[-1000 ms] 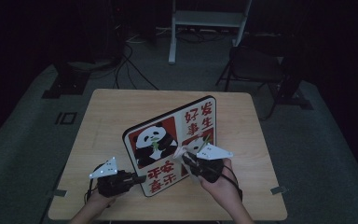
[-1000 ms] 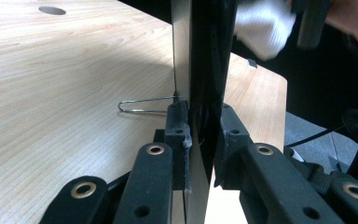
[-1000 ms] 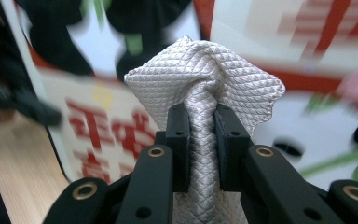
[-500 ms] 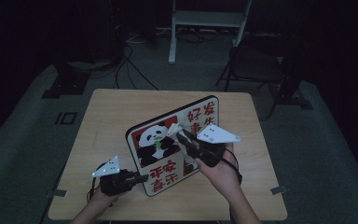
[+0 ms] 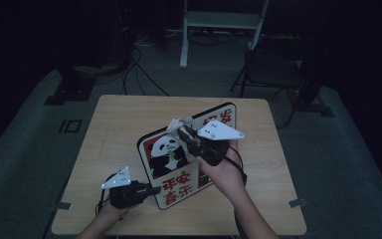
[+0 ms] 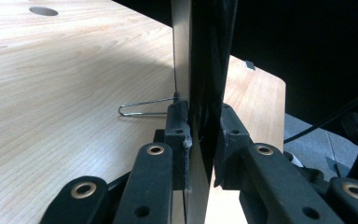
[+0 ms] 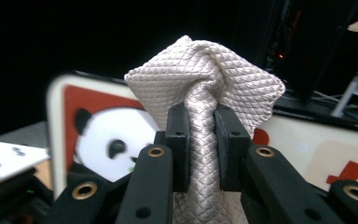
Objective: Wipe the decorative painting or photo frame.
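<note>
**Board, cloth and grippers on the table**

A flat rectangular panda-printed sign board (image 5: 189, 154) stands tilted near the middle of the pale wooden table (image 5: 114, 124), its lower corner toward the near edge. The left gripper (image 5: 151, 190), near the near-left corner, clamps the board's lower edge between its jaws. The right gripper (image 5: 181, 132), above the board's middle, pinches a beige quilted-weave cloth (image 7: 205, 88) against the board's upper edge. A thin wire clip (image 6: 144, 108) lies on the table just left of the board's base.

The tilted panda board (image 5: 189, 149) blocks the table's (image 5: 119, 119) middle between my hands; the far left looks free, though it's dim.
</note>
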`<state>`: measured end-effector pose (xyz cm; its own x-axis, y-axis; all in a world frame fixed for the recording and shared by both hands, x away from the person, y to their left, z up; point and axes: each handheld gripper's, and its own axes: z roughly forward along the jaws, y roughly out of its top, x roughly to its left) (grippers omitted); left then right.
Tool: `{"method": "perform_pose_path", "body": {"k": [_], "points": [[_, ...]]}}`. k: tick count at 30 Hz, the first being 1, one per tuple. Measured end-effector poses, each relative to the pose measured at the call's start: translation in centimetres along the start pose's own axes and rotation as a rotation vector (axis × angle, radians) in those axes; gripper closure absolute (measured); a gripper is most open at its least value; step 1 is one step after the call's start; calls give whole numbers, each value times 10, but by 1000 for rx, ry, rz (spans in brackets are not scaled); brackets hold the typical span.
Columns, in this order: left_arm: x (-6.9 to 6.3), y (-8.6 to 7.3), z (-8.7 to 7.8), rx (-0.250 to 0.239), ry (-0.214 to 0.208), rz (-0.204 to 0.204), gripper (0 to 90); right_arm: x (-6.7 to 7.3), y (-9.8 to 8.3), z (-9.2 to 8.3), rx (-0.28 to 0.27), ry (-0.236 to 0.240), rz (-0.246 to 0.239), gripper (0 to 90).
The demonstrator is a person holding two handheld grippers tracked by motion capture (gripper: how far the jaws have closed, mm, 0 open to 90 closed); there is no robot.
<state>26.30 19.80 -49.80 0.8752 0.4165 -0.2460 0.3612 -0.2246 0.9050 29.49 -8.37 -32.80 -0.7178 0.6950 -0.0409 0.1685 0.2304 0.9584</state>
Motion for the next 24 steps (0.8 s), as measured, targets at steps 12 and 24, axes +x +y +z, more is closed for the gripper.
{"method": "perform_pose_path", "body": {"k": [12,24], "points": [[0,0,1,3,4,5,788,-1,-33,6,70,-8,5,778],[0,0,1,5,2,-1,789,2,-73,7,141,-5,27,779]]}}
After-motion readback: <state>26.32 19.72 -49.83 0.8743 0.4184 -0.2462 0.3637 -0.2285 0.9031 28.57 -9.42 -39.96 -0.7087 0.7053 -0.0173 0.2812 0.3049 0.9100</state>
